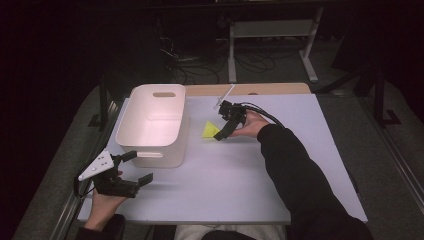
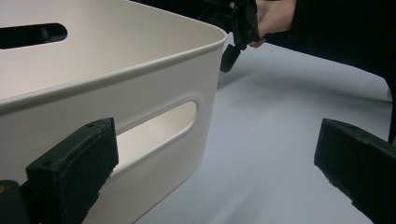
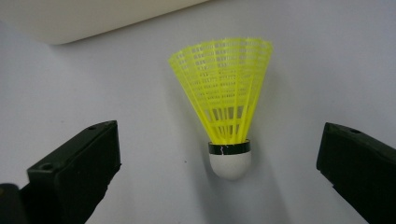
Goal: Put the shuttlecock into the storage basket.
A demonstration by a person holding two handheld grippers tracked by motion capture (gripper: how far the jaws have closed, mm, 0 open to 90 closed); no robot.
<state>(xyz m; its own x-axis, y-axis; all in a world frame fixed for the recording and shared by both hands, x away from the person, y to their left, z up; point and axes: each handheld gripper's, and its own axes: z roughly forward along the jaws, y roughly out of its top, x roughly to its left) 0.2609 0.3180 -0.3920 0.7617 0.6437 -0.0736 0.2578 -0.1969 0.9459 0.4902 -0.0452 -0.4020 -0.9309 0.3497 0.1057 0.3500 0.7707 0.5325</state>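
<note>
Two grippers are seen with jaws spread. Just right of the bin, the shuttlecock is laid on the table, cork toward the right gripper, long axis along its reach; the left gripper is farther, near the bin's front.

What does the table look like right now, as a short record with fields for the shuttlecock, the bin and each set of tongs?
shuttlecock: yellow shuttlecock, lying on the table, white cork toward the right tongs
bin: white bin, left of the shuttlecock, nothing visible inside
right tongs: right tongs open, jaws either side of the shuttlecock, not touching it
left tongs: left tongs open, beside the bin's near handle slot, holding nothing
</note>
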